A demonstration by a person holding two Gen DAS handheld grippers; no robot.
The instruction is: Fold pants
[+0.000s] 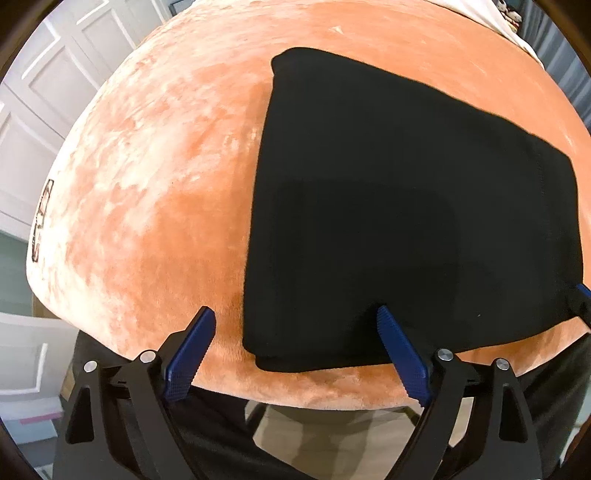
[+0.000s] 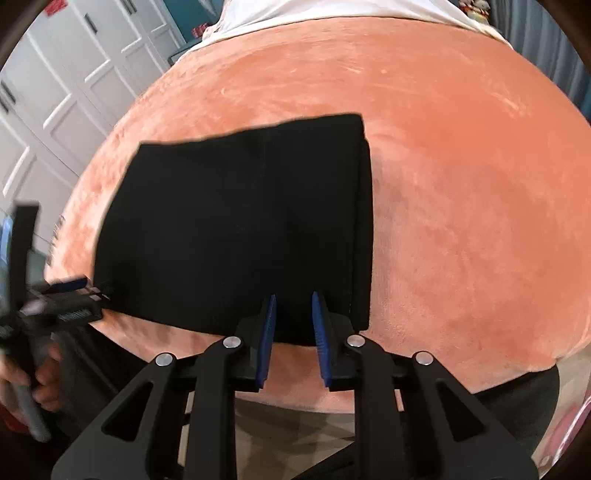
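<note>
Black pants [image 1: 406, 206] lie folded into a flat rectangle on an orange plush blanket [image 1: 155, 192]. My left gripper [image 1: 295, 314] hangs open and wide over their near left corner. One blue finger [image 1: 192, 347] is over the blanket, the other [image 1: 402, 354] over the cloth, and nothing is gripped. In the right wrist view the pants [image 2: 236, 229] fill the left middle. My right gripper [image 2: 294, 297] hovers over their near edge by the right corner. It is open by a narrow gap and no cloth is pinched between its pads. The left gripper [image 2: 74, 291] shows blurred at the pants' left corner.
White panelled cupboard doors [image 2: 74, 85] stand to the left of the bed. A white sheet [image 2: 332, 11] lies at the far end. The blanket's near edge [image 1: 295, 391] drops to the floor. A person's hand [image 2: 44, 376] holds the left gripper's handle.
</note>
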